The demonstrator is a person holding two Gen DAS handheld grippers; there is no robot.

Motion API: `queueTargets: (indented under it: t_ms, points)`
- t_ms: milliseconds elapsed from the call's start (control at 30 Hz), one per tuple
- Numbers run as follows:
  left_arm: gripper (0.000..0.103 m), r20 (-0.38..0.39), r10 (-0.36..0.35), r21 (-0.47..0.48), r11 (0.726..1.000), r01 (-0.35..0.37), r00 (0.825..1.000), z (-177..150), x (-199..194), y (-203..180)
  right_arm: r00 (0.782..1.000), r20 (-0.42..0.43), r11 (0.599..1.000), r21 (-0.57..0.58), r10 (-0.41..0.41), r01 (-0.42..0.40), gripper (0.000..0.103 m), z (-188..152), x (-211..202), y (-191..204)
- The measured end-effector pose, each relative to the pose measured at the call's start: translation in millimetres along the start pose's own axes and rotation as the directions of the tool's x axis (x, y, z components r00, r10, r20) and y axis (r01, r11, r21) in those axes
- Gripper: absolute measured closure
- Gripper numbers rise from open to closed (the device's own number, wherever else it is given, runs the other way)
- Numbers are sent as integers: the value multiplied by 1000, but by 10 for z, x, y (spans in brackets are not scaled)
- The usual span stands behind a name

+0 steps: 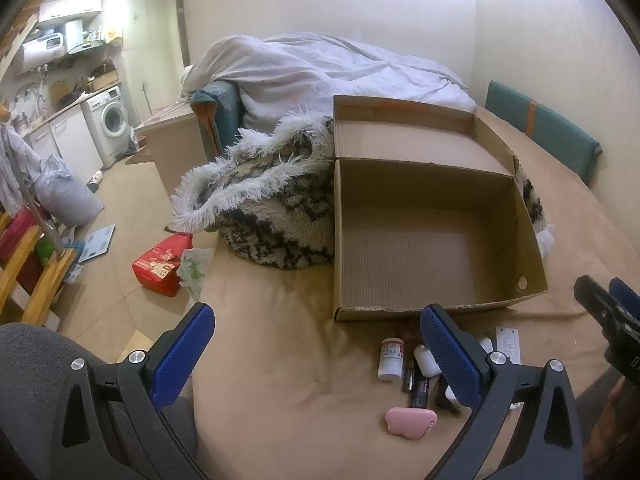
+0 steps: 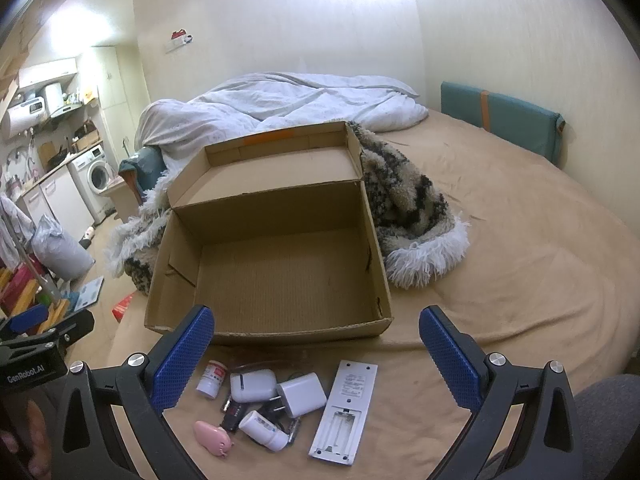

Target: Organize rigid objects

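An empty cardboard box (image 2: 280, 280) (image 1: 432, 248) lies open on the tan bed. In front of it is a cluster of small items: a white remote (image 2: 344, 412) lying back up with its battery bay open, a white charger plug (image 2: 300, 394), a white earbud case (image 2: 253, 386), two small white bottles (image 2: 212, 378) (image 2: 262, 430), batteries (image 1: 416, 384) and a pink case (image 2: 212, 442) (image 1: 410, 422). My right gripper (image 2: 316, 348) is open above the cluster. My left gripper (image 1: 316, 348) is open over the bed, left of the items.
A fuzzy patterned blanket (image 2: 416, 216) lies heaped behind and beside the box, a white duvet (image 2: 280, 108) farther back. A teal cushion (image 2: 500, 120) leans on the wall. The bed's left edge drops to a cluttered floor with a red package (image 1: 160, 266).
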State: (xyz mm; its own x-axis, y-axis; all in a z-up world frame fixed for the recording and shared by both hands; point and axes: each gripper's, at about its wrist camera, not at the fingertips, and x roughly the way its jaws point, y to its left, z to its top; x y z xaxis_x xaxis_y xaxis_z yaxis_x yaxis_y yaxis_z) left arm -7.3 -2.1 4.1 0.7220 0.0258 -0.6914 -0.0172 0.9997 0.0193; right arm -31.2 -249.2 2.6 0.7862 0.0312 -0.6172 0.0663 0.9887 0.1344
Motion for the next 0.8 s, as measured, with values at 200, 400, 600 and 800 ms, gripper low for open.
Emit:
queueTargets:
  t_ms: [200, 400, 600, 800]
  points:
    - [0, -15, -12, 13, 1000, 13, 1000, -15, 32, -22, 1000, -5, 1000, -2, 0, 0, 0, -11, 5, 0]
    - [0, -80, -27, 31, 999, 30, 996, -39, 157, -79, 1000, -18, 1000, 4, 1, -1, 0, -23, 24, -1]
    - [3, -235, -74, 65, 994, 91, 969, -172, 441, -222, 995, -97, 999, 32, -21, 24, 0, -59, 155, -77]
    - [11, -517, -159, 129, 957, 260, 841, -565, 927, -603, 973, -230, 989, 139, -23, 57, 0, -145, 381, -321]
